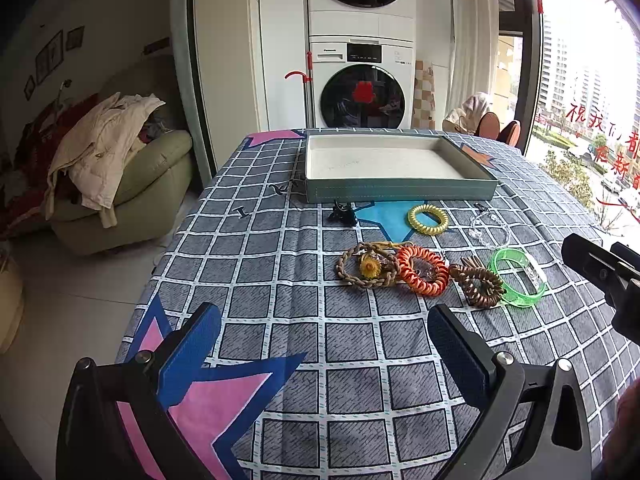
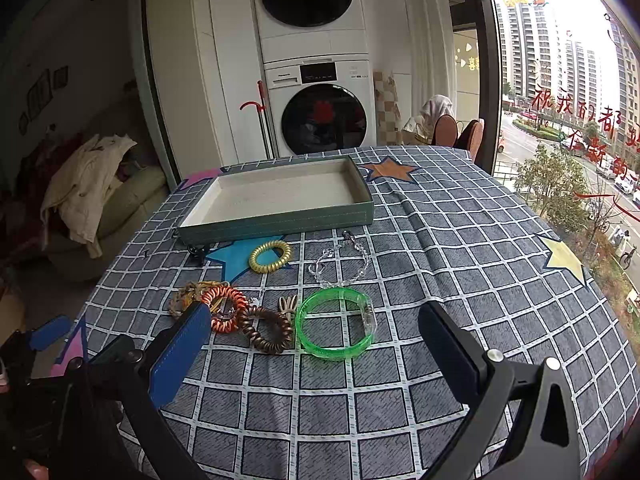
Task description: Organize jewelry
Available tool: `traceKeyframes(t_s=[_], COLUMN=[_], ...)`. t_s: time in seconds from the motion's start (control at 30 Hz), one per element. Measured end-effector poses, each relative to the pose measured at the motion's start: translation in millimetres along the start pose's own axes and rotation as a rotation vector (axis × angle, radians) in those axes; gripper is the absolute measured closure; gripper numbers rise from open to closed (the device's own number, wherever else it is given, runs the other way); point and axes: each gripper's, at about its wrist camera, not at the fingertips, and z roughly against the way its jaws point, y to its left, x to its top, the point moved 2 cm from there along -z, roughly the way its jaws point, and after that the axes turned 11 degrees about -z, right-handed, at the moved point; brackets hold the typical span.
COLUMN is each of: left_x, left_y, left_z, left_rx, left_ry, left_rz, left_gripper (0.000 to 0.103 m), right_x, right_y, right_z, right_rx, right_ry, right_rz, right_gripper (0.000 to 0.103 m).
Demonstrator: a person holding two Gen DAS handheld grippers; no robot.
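Hovering: I am holding my left gripper [image 1: 324, 344] and right gripper [image 2: 316, 344] above the cloth, both spread wide and carrying nothing.
Jewelry: it is lying mid-frame on the checked tablecloth [image 1: 360, 380], below the tray [image 1: 394, 194], which is sitting bare in the upper centre.
Tangle risk: the orange coil [image 1: 422, 270] is touching the braided ring [image 1: 366, 266] and the brown coil [image 1: 478, 286], so a pinch on one is likely dragging its neighbours.
Slip risk: the green bangle [image 2: 336, 326] is looking hard and slick (it may squirt out sideways).
Snag risk: the clear chain [image 2: 344, 262] is sprawling loose, likely trailing or catching the tray wall.

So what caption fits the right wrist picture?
Open claw above a green bangle, empty tray behind.
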Motion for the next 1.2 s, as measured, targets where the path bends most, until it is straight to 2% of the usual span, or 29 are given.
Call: traceKeyframes(t_s=[1.2], left_x=[-0.8], left_y=[0.9], left_z=[-0.2], left_rx=[-0.008], left_ry=[-0.014], left_rz=[0.015], left_gripper=[0.0], right_x=[-1.1], right_y=[-1.6], right_z=[0.2], right_rx=[-0.001], right_ry=[0.003], right_rz=[-0.004], right_gripper=[0.0])
